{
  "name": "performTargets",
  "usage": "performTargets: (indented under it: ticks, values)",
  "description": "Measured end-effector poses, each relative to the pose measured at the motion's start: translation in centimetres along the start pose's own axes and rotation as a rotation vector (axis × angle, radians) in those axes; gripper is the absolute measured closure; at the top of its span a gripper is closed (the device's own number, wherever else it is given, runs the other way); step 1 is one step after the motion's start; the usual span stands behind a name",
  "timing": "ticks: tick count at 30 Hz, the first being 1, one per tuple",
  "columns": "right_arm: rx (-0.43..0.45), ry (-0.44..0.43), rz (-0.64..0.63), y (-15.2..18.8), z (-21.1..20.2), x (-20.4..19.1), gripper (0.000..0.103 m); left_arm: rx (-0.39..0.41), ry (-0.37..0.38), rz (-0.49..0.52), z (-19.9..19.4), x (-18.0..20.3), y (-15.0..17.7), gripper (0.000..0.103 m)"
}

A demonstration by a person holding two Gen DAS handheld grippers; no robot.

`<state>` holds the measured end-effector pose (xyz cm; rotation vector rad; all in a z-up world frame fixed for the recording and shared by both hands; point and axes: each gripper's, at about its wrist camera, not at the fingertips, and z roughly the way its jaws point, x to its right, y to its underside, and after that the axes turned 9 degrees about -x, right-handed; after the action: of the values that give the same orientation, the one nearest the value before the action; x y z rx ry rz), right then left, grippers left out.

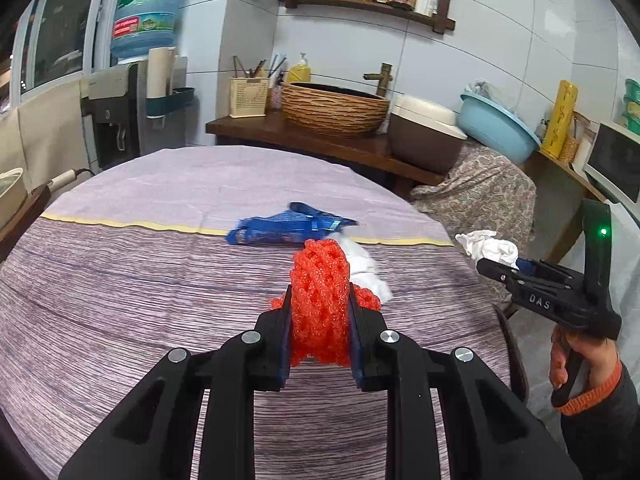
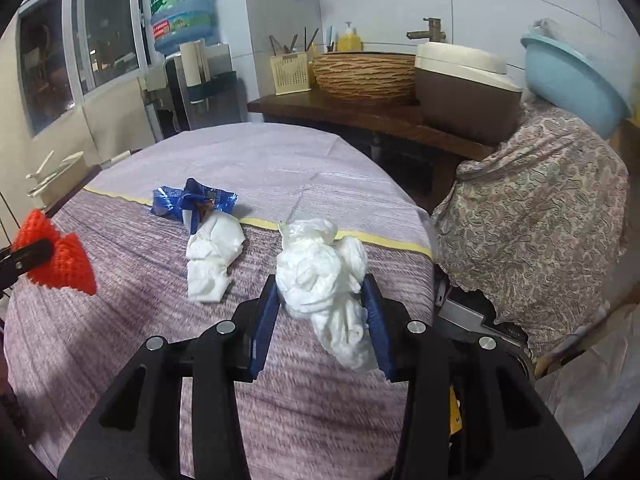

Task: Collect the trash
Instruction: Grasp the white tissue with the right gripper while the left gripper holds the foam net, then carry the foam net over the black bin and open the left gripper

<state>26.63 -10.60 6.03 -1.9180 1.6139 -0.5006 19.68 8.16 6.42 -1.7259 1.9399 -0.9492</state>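
Observation:
My left gripper (image 1: 320, 295) is shut on a red foam net sleeve (image 1: 320, 276), held above the striped tablecloth (image 1: 120, 272). Off the table's right edge, my right gripper (image 2: 322, 285) is shut on a crumpled white tissue wad (image 2: 320, 268). Each wrist view catches the other tool: the right gripper (image 1: 496, 268) with its tissue (image 1: 488, 245), and the red net (image 2: 60, 260) at the far left. A blue snack wrapper (image 2: 192, 202) and a second white tissue (image 2: 214, 252) still lie on the table beyond both grippers.
Behind the round table runs a wooden counter (image 2: 340, 110) with a woven basin (image 2: 364, 74) and a brown rice cooker (image 2: 464, 92). A paisley-covered bulk (image 2: 536, 216) with a blue basin (image 2: 572, 76) stands at the right. A water dispenser (image 1: 120, 120) is back left.

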Motion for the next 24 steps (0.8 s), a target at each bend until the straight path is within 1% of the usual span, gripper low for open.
performTargets:
  ticks: [6,8,11,17,24]
  values:
    - [0.049,0.01,0.023,3.5,-4.3,1.6,0.06,0.007,0.056,0.029,0.1,4.4,0.6,0.08]
    - [0.065,0.022,0.03,4.6,-5.5,2.0,0.06,0.016,0.058,0.052,0.2,6.1,0.9,0.08]
    - [0.087,0.043,0.05,6.8,-7.6,3.3,0.06,0.008,0.091,0.072,0.5,8.3,1.3,0.08]
    - [0.08,0.081,0.132,11.3,-10.0,6.4,0.06,-0.009,0.144,0.101,1.6,12.4,2.4,0.08]
    - [0.043,0.152,0.199,15.9,-10.4,9.7,0.06,-0.045,0.198,0.137,3.4,16.9,4.0,0.08]
